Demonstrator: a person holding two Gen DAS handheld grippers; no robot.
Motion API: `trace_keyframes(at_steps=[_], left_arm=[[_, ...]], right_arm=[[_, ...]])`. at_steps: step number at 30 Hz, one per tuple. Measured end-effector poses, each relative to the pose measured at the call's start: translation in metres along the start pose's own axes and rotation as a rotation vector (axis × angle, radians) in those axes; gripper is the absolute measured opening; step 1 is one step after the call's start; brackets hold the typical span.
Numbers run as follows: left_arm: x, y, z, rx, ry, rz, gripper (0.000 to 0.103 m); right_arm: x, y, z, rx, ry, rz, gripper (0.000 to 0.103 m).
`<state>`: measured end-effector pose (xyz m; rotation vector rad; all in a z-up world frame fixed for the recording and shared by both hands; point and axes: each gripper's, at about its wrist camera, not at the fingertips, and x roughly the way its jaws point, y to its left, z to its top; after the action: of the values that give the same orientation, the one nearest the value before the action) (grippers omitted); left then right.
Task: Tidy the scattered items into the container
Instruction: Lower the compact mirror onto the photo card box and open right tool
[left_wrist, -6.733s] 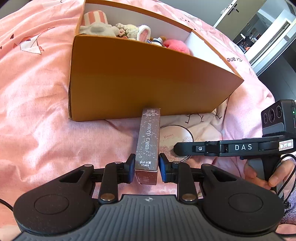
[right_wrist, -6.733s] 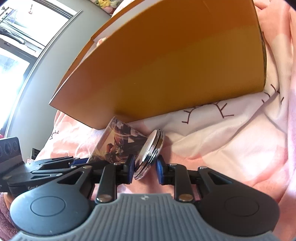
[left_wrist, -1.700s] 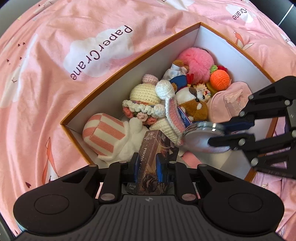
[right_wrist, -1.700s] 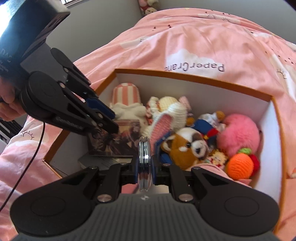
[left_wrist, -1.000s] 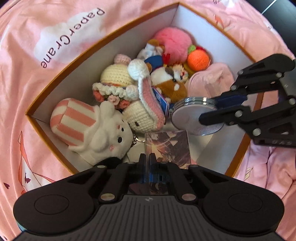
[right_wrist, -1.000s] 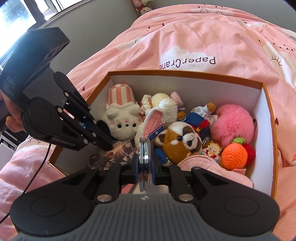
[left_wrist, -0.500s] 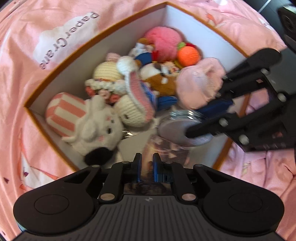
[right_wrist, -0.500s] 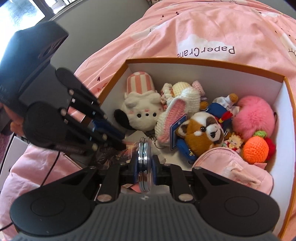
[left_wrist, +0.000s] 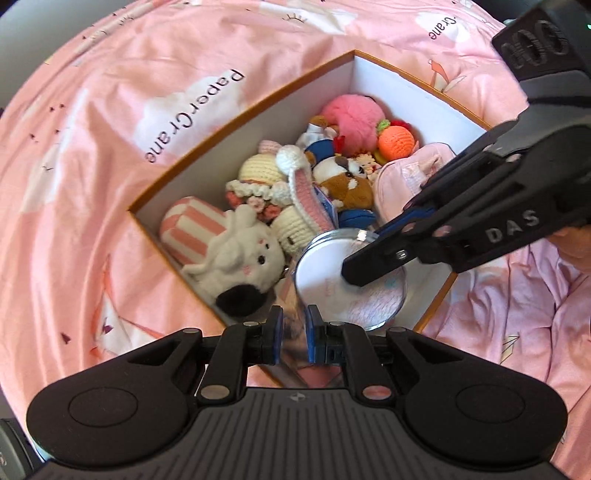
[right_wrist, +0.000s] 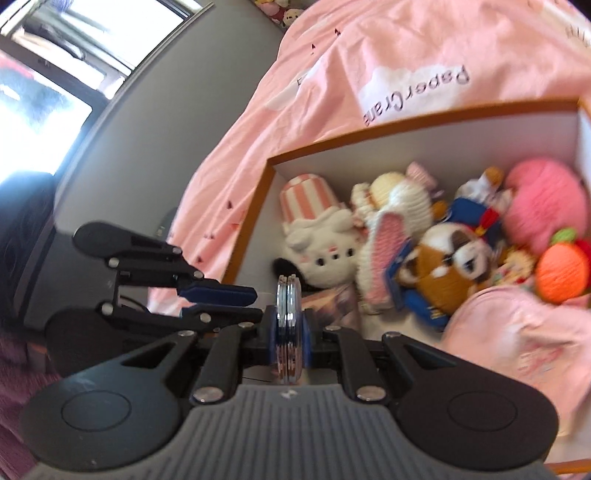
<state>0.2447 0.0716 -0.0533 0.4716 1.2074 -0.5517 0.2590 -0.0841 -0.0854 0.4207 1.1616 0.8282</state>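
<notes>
Left gripper (left_wrist: 294, 334): jaws narrowly parted, nothing clamped; the photo card box (left_wrist: 295, 317) shows in the gap, lying on the container floor beneath, contact with the pads not discernible. In the right wrist view this gripper (right_wrist: 221, 301) sits at the container's near-left corner, blue pads a little apart.

Right gripper (right_wrist: 288, 332): closed on the round compact (right_wrist: 288, 325), held on edge between the blue pads. In the left wrist view the compact (left_wrist: 347, 277) hangs face-on over the near end of the container, one black finger (left_wrist: 373, 262) lying across its lid.

Container (left_wrist: 251, 110): orange-edged box with white inner walls, resting on the pink bedspread (left_wrist: 92, 166).

Contents, near to far:
- photo card box, flat on the floor at the near end.
- white plush (left_wrist: 240, 254) with black ear, against the left wall, touching the pink-striped plush (left_wrist: 192, 229).
- crocheted rabbit (left_wrist: 299, 206), beside the white plush.
- brown-and-white dog plush (left_wrist: 343, 181), centre.
- pale pink pouch (left_wrist: 410, 177), right side.
- orange crochet fruit (left_wrist: 397, 138), near the far-right wall.
- pink pompom (left_wrist: 351, 114), far corner.

Bedspread print "PaperCrane" (left_wrist: 192, 118), just beyond the left wall.
</notes>
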Motion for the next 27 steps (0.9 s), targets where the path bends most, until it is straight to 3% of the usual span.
trace_keyframes(at_steps=[9,21,27], left_arm=[[0.004,0.001,-0.001,-0.029,-0.029,-0.003,0.014],[0.020,-0.005,0.004,0.016,0.010,0.020,0.014],[0.023,-0.007,0.003,0.012,0.019,0.047,0.014]], right_arm=[[0.025,-0.013,-0.002,0.155,-0.004,0.038,0.015],[0.027,0.010,-0.003,-0.084,0.023,-0.221,0.034],[0.024,0.014,-0.008,-0.157,0.017,-0.285,0.034]])
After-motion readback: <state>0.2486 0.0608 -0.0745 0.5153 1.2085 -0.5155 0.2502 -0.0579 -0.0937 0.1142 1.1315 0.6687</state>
